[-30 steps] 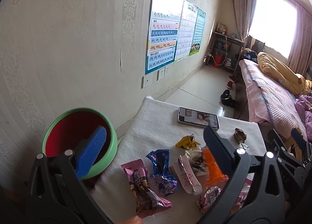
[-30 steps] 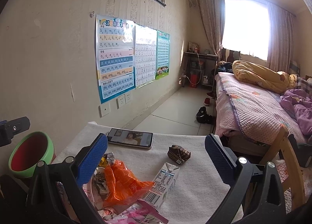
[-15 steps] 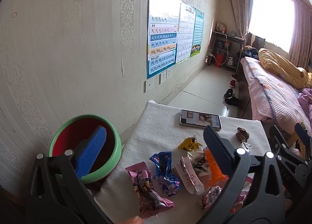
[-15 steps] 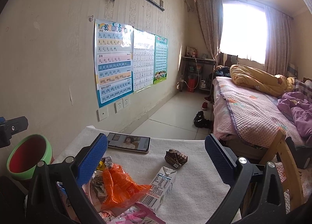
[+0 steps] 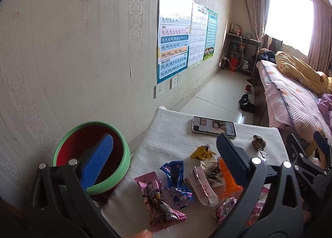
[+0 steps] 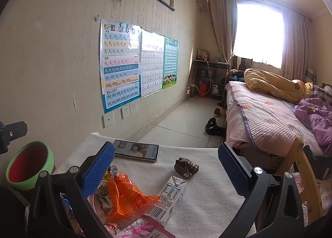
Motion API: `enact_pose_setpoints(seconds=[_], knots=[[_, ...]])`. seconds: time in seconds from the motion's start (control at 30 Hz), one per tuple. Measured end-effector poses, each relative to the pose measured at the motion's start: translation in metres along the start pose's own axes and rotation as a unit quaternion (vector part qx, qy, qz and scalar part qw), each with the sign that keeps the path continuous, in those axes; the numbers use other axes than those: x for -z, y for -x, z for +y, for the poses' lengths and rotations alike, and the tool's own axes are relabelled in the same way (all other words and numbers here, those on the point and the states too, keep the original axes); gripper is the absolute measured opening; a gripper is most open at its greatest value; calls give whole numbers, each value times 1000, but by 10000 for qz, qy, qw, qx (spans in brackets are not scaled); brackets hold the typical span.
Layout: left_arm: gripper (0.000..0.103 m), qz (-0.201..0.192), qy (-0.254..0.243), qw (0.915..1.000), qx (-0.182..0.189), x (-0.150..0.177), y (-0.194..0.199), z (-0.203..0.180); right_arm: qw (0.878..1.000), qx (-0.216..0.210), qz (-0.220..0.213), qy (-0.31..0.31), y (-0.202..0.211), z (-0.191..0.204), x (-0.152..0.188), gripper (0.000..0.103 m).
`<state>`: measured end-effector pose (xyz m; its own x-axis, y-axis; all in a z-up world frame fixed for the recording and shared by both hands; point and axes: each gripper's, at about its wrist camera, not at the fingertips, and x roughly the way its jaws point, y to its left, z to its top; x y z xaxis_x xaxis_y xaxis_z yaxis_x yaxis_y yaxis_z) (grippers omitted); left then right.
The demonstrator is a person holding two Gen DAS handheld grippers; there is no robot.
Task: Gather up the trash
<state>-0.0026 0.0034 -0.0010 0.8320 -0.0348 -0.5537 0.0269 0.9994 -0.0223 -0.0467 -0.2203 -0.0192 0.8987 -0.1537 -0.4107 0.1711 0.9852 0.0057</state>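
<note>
Trash scattered on cloth-covered tabletop; both grippers empty, jaws apart.

Wrappers lie in a loose pile on the tabletop: a pink wrapper, a blue wrapper, a white wrapper, a yellow wrapper and an orange wrapper, with a milk carton touching the orange one and a brown crumpled wrapper apart, farther back. The left gripper hangs above the pile's near left part, its jaws wide apart, nothing between them; its left jaw overlaps the green bin at the tabletop's left edge. The right gripper is likewise spread and empty, with carton and brown wrapper seen between its jaws. A phone lies at the far end.
</note>
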Motion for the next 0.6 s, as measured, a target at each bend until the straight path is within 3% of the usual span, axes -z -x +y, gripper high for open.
enact_pose_setpoints(seconds=[0.6], knots=[[98, 35, 40, 10000, 11, 4, -2, 2, 10000, -5, 48, 41, -1, 0, 3, 96]])
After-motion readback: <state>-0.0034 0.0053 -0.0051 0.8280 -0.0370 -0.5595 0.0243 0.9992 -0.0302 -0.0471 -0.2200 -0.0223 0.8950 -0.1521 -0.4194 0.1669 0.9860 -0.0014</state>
